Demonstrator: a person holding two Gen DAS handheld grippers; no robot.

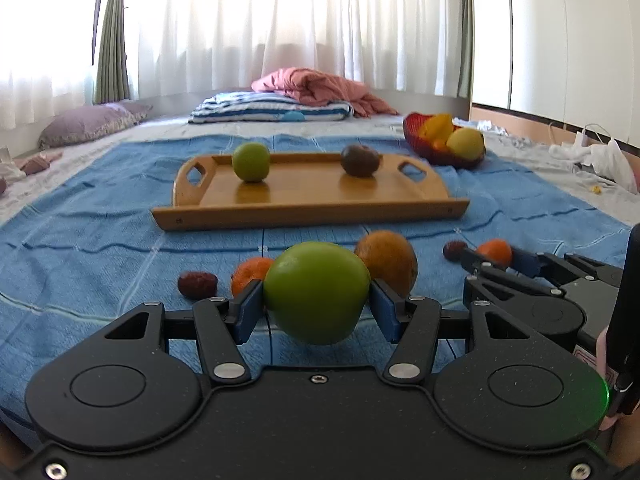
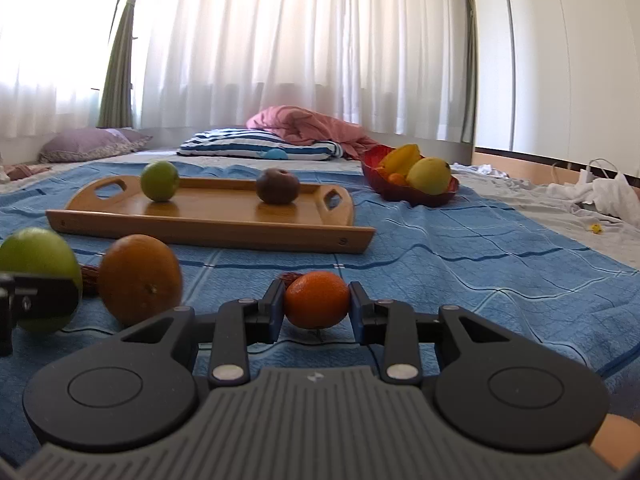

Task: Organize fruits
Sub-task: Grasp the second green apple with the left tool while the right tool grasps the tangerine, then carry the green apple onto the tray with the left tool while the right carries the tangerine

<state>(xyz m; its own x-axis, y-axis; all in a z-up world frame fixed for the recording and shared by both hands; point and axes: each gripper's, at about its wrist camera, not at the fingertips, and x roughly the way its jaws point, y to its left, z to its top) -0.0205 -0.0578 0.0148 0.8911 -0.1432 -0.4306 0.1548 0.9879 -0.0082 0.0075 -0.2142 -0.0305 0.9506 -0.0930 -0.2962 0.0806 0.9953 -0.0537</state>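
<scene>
- The wooden tray [image 1: 308, 200] lies far of both grippers on the blue cloth [image 1: 100, 240], its low near rim facing them, with a bare strip of cloth in between.
- On the tray, a green fruit [image 1: 251, 162] stands at the left and a dark brown fruit [image 1: 360, 160] at the right, well apart, with open board between them.
- The left gripper [image 1: 316, 300] points slightly downward, its blue pads pressed on a green apple [image 1: 316, 298].
- The right gripper [image 2: 317, 300] sits low and near level, its jaws narrow and clamped on a small orange [image 2: 317, 300].
- A large orange [image 2: 140, 278] rests between the two grippers; a red date [image 1: 198, 284] lies to the left.
- The red bowl [image 2: 408, 194] of fruit sits far right, by the white curtains [image 2: 300, 40].
</scene>
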